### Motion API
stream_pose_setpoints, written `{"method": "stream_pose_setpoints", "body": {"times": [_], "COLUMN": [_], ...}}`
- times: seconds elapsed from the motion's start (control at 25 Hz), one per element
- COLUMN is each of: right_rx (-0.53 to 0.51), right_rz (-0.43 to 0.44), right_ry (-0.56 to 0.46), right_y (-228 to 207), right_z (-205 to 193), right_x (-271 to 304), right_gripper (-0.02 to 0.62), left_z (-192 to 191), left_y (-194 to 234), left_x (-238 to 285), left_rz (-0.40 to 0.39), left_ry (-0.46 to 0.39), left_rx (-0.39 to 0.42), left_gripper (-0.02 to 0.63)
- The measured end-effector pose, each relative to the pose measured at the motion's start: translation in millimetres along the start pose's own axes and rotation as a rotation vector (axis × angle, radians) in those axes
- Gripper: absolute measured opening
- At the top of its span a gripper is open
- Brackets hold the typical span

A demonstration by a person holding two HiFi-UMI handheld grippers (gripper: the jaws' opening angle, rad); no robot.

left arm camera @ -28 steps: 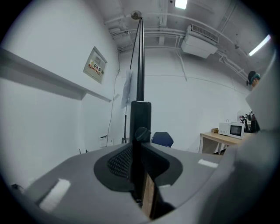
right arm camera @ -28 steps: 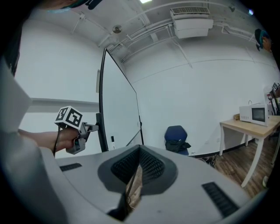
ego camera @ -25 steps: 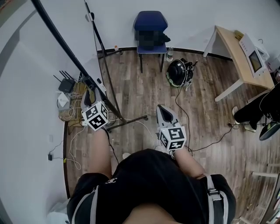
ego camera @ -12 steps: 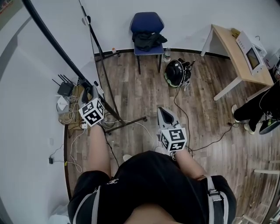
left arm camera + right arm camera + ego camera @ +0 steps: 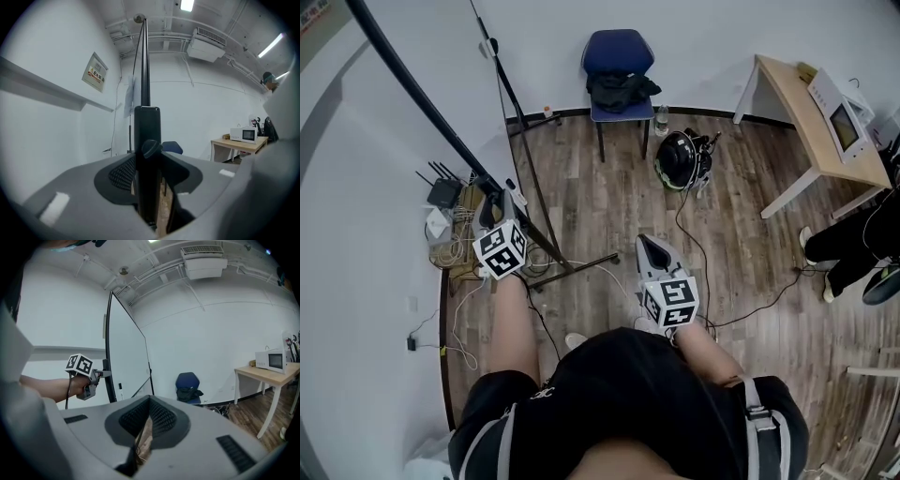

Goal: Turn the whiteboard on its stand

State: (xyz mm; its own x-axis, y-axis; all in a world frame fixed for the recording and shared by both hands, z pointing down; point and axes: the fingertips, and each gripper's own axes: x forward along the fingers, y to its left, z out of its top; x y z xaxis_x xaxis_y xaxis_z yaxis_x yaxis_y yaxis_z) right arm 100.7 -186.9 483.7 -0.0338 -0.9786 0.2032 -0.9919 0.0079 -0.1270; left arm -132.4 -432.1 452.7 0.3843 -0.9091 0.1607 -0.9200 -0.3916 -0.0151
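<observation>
Between the jaws of the left gripper (image 5: 499, 202): the near edge post (image 5: 147, 154) of the whiteboard (image 5: 126, 352), black and upright, with a small round knob (image 5: 151, 147) facing the camera. Just been opening, those jaws; now parted around the post, with a strip of floor showing past its right side (no visible squeeze from the pads). Beyond that gripper and away from the person, the white face of the board, running off toward the back wall (image 5: 703, 37). Below and just right of the gripper, on the wooden floor (image 5: 609, 197), the dark foot bar (image 5: 577, 265) of the stand. Left of the gripper, a router (image 5: 442, 192) amid a tangle of cables (image 5: 450, 246).

Well to the right of the left gripper, apart from board and stand: the right gripper (image 5: 649, 242), pads pressed together at the tip, nothing between them. Ahead of it, a black helmet (image 5: 678, 157) on the floor; farther on, against the wall, a blue chair (image 5: 619, 52) with a dark garment (image 5: 621, 89) on the seat. Ahead and to its right, a pale wooden table (image 5: 792, 94) carrying a white microwave (image 5: 839, 117).
</observation>
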Motion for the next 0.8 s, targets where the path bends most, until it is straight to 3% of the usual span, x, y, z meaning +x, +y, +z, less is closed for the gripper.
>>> {"method": "stream_pose_setpoints", "body": {"times": [0.24,0.8], "right_rx": [-0.007,-0.026], "right_rz": [0.037,0.229], "right_ry": [0.009,0.021], "right_y": [2.9,16.9], "right_z": [-4.4,0.5], "right_x": [0.9,14.6], "right_gripper": [0.005,0.005], "left_z": [-3.1,-7.8], "left_y": [-14.6,-47.2], "left_x": [-15.6,-48.0], "left_rz": [-0.012,0.001], "left_ry": [-0.015,-0.004], "left_rx": [0.025,0.038], "left_gripper": [0.173,0.173]}}
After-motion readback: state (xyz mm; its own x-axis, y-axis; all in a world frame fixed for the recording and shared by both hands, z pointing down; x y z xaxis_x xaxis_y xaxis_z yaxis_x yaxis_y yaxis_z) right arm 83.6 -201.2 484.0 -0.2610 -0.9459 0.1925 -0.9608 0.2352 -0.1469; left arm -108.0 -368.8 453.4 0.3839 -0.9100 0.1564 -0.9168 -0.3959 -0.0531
